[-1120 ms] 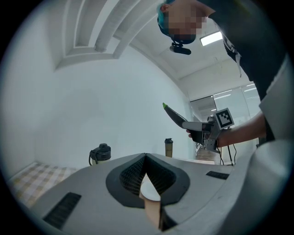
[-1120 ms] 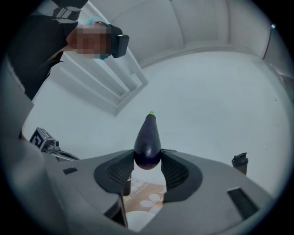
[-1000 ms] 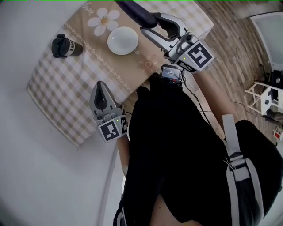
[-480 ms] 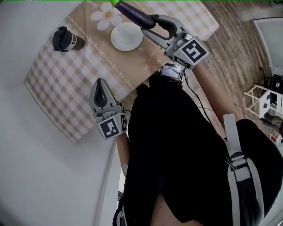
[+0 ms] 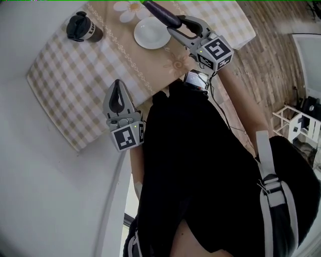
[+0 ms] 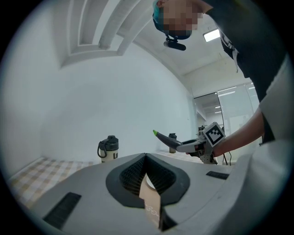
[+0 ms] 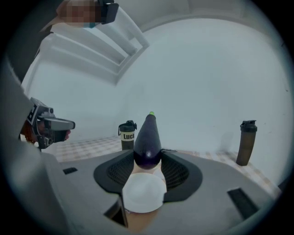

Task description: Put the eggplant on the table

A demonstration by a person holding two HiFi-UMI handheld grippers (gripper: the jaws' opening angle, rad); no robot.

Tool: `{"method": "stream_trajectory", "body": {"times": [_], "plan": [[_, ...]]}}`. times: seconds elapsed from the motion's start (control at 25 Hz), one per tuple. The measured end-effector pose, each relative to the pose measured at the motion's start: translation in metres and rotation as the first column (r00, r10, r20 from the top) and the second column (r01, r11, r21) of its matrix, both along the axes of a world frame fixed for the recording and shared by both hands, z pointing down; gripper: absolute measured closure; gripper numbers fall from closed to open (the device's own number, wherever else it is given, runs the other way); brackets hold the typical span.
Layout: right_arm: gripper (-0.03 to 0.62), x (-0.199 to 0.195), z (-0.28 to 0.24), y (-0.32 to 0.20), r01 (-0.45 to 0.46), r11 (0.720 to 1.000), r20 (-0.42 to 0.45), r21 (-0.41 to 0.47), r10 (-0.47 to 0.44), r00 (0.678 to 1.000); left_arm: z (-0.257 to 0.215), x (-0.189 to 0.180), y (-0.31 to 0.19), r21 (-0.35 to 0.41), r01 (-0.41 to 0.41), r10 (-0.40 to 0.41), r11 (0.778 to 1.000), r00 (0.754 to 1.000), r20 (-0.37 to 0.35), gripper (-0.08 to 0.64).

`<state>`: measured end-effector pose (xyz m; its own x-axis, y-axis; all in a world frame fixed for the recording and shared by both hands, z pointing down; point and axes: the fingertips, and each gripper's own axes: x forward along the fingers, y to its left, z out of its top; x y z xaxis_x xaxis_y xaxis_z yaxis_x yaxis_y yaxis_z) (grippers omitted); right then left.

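A dark purple eggplant (image 5: 163, 14) with a green tip sticks out past my right gripper (image 5: 176, 22), which is shut on its thick end. It hangs over the checked table (image 5: 75, 85), just beside and above a white plate (image 5: 150, 34). In the right gripper view the eggplant (image 7: 147, 137) points away between the jaws, with the plate (image 7: 143, 193) below. My left gripper (image 5: 119, 85) hovers at the table's near edge, shut and empty. From the left gripper view (image 6: 146, 158) the eggplant (image 6: 165, 140) shows at the right, held level.
A dark lidded mug (image 5: 83, 26) stands at the table's far left; it also shows as the mug (image 7: 127, 135). A tall dark bottle (image 7: 245, 142) stands at the right. Wooden floor (image 5: 266, 60) and a white rack (image 5: 296, 113) lie right of the table.
My right gripper has sunk toward the table with the eggplant still in its jaws. The left gripper has stayed where it was.
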<state>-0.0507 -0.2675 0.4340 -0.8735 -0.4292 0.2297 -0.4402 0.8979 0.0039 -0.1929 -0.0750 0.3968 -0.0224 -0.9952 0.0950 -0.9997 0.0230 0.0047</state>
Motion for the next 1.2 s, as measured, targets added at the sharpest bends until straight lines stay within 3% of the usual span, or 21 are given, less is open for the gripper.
{"method": "stream_trajectory", "body": {"times": [0.64, 1.2], "plan": [[0.399, -0.011, 0.116, -0.015, -0.053, 0.989, -0.264, -0.138, 0.015, 0.964, 0.008, -0.021, 0.027, -0.006, 0.054, -0.054, 0.999, 0.999, -0.011, 0.557], [0.397, -0.018, 0.149, -0.011, -0.066, 0.98, -0.345, -0.185, -0.002, 0.938, 0.016, -0.033, 0.037, -0.018, 0.073, -0.073, 0.997, 0.997, -0.012, 0.557]]}}
